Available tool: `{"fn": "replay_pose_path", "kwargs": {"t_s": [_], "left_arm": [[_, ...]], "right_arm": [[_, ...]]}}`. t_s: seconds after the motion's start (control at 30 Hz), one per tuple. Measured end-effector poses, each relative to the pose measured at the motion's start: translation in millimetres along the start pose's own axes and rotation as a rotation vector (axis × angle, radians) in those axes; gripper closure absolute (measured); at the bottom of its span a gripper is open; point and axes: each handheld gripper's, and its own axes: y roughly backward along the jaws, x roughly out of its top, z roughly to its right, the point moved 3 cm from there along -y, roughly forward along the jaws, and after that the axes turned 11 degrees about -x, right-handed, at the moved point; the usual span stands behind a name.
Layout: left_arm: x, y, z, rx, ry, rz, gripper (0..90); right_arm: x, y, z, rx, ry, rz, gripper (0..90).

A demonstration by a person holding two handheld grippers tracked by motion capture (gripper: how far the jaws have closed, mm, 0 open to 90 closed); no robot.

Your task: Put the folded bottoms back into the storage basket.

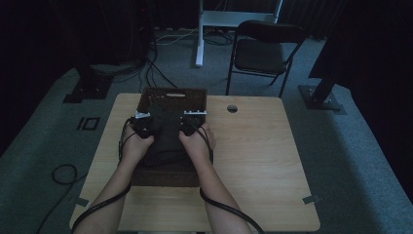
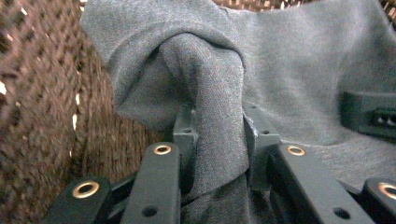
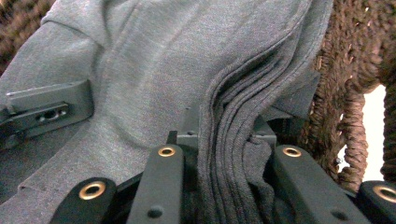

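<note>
A dark grey cloth (image 1: pixel 165 139) lies folded in the brown wicker basket (image 1: pixel 171 92) on the wooden table (image 1: pixel 253 161). My left gripper (image 1: pixel 143 122) is shut on a bunched fold of the cloth (image 2: pixel 299 70); in the left gripper view the fabric is squeezed between the jaws of this gripper (image 2: pixel 219 128), close to the basket wall (image 2: pixel 42 93). My right gripper (image 1: pixel 191 122) is shut on the cloth's other side. Its jaws (image 3: pixel 226 135) pinch several stacked layers of the cloth (image 3: pixel 154 70), beside the woven wall (image 3: pixel 350 93). Each gripper view shows the other gripper farther off.
A cable hole (image 1: pixel 232 108) is in the tabletop behind the basket's right corner. A black folding chair (image 1: pixel 263 51) and a white desk leg (image 1: pixel 199 34) stand beyond the table. Cables run over the floor at left (image 1: pixel 63 173).
</note>
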Motion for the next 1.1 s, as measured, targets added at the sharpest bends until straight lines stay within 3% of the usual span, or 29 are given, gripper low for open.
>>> {"fn": "replay_pose_path", "kwargs": {"t_s": [0.13,0.23,0.4,0.47,0.53,0.6,0.63,0.77,0.87,0.97,1.0,1.03,1.1], "left_arm": [[-4.3,-2.4,-4.7,0.007,0.01,-0.026,70.7],[-7.5,-4.2,-7.0,-0.003,0.031,-0.029,70.7],[-8.3,-5.6,-7.0,0.003,0.03,-0.03,69.5],[-9.4,-7.9,-8.5,0.02,0.047,-0.043,66.4],[-10.4,-11.0,-8.2,0.031,0.033,-0.066,54.3],[-11.2,-13.1,-6.5,0.02,0.021,-0.076,34.4],[-12.1,-14.1,-3.6,0.022,-0.001,-0.098,30.6],[-14.3,-13.2,-2.1,0.029,-0.016,-0.105,25.8],[-13.8,-9.9,-0.1,0.038,0.01,-0.101,25.5],[-12.3,-5.8,1.6,0.02,0.023,-0.086,25.5],[-12.3,-5.8,1.6,0.02,0.023,-0.086,25.5],[-9.4,-1.4,3.6,0.016,0.014,-0.076,25.5],[-4.0,4.9,5.3,0.046,-0.015,-0.064,25.3]], "right_arm": [[-3.6,-5.2,-5.6,-0.022,0.015,-0.024,73.0],[-5.0,-8.8,-8.5,-0.044,0.032,-0.044,72.1],[-5.4,-12.9,-8.4,-0.063,0.029,-0.071,68.8],[-6.0,-15.6,-10.0,-0.066,0.043,-0.103,60.1],[-6.2,-17.1,-13.0,-0.049,0.023,-0.1,50.3],[-6.5,-17.5,-13.4,-0.046,0.02,-0.092,49.6],[-6.4,-17.0,-13.4,-0.041,0.012,-0.088,47.6],[-4.2,-13.8,-13.1,-0.015,-0.03,-0.084,44.4],[-3.3,-10.9,-13.8,-0.013,-0.006,-0.081,42.4],[3.6,-4.6,-11.5,-0.033,0.059,-0.015,34.2],[3.6,-4.6,-11.5,-0.033,0.059,-0.015,34.2],[9.7,1.3,-7.2,-0.004,0.035,-0.002,33.5],[13.0,6.1,-4.0,0.013,0.038,0.004,32.7]]}}
